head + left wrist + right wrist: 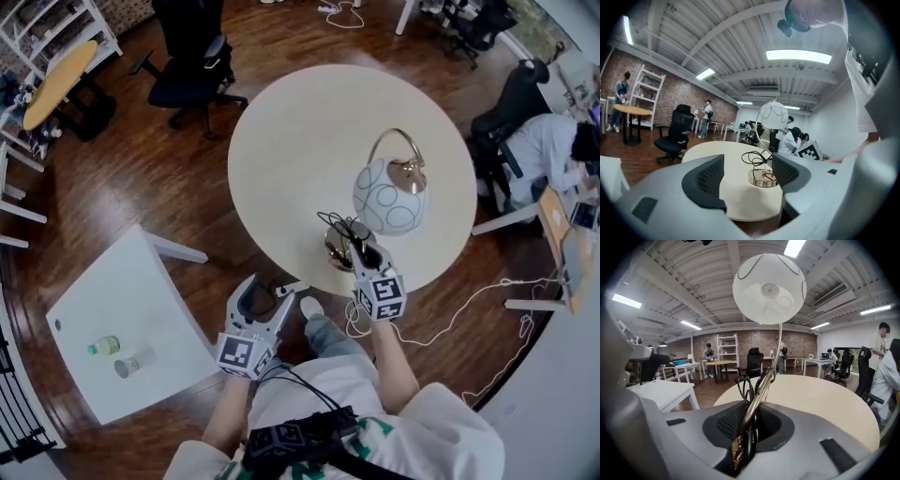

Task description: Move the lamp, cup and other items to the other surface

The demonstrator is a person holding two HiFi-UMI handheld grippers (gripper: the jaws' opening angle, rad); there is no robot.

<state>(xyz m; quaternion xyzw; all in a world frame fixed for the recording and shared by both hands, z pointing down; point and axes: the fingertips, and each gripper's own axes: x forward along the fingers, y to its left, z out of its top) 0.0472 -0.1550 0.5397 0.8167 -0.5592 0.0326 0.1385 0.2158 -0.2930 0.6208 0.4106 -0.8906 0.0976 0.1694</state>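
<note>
You are clenching the lamp (389, 197) stem in your right gripper (360, 247); your left gripper (257, 294) is hanging released. Be keeping the lamp upright while carrying it left.

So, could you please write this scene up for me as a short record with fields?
Round table: holds the lamp, with the cord bundled at its base
Right gripper: shut on the lamp's metal stem, low down near the base
Left gripper: open, nothing between its jaws, at the table's near edge
White square table: green bottle and clear cup on it
</note>
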